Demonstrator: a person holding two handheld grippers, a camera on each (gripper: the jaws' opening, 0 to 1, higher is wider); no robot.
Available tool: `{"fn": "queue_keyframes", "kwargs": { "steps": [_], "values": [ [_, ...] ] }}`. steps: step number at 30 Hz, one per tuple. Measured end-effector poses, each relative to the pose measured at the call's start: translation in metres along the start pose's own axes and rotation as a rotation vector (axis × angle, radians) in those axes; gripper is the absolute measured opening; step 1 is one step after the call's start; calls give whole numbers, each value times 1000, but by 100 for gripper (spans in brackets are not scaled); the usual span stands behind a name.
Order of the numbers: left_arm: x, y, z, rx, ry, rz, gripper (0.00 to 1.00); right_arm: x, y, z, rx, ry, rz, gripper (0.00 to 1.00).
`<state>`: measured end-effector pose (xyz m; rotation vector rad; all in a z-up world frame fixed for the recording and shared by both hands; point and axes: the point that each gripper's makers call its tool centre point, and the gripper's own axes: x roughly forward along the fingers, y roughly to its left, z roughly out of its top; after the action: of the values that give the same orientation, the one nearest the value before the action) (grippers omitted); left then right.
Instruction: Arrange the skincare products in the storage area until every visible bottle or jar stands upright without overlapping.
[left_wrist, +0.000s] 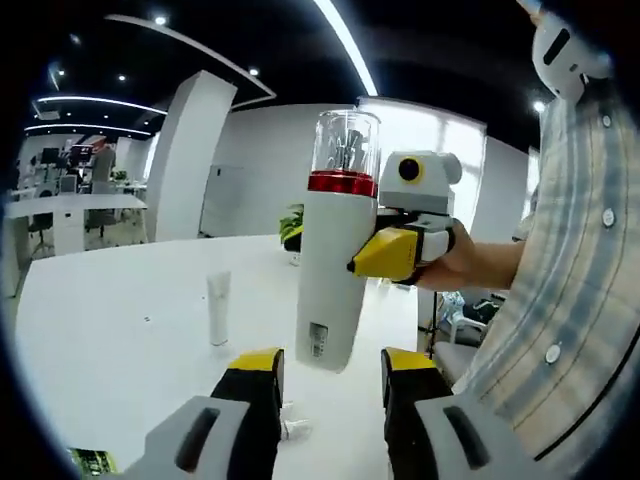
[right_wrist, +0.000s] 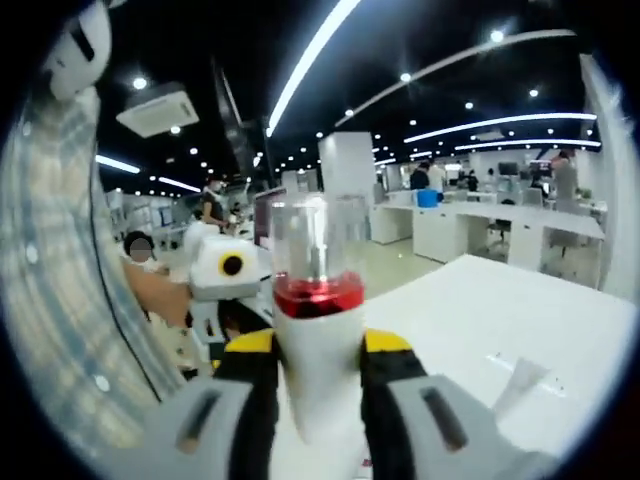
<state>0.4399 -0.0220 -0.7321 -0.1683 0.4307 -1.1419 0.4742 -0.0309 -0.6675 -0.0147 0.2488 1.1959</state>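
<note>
A tall white pump bottle (left_wrist: 335, 270) with a red band and a clear cap hangs upright in the air over the white table (left_wrist: 120, 340). My right gripper (left_wrist: 385, 255) comes in from the right and is shut on its side. In the right gripper view the bottle (right_wrist: 318, 360) stands between the yellow-tipped jaws of that gripper (right_wrist: 318, 345). My left gripper (left_wrist: 332, 358) is open just below and in front of the bottle's base, and it appears at the left (right_wrist: 232, 310) in the right gripper view. A small white tube (left_wrist: 218, 308) stands upright on the table, and it is also seen low on the right (right_wrist: 515, 385).
A small white item (left_wrist: 296, 430) lies on the table between the left jaws. A green object (left_wrist: 90, 462) sits at the near left edge. A person's checked sleeve (left_wrist: 570, 290) fills the right side. Desks and pillars stand in the office beyond.
</note>
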Motion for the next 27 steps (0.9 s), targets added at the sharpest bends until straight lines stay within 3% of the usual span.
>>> {"fn": "queue_keyframes", "kwargs": {
  "steps": [7,13,27],
  "values": [
    [12,1,-6,-6,38,-9,46,-35,-47,-16,18,14,-123,28],
    [21,0,-9,5,72,-17,47,-60,-78,-21,33,-15,-202,28],
    [27,-5,-12,-7,94,-4,47,-71,-111,-36,-15,1,-206,28]
  ]
}}
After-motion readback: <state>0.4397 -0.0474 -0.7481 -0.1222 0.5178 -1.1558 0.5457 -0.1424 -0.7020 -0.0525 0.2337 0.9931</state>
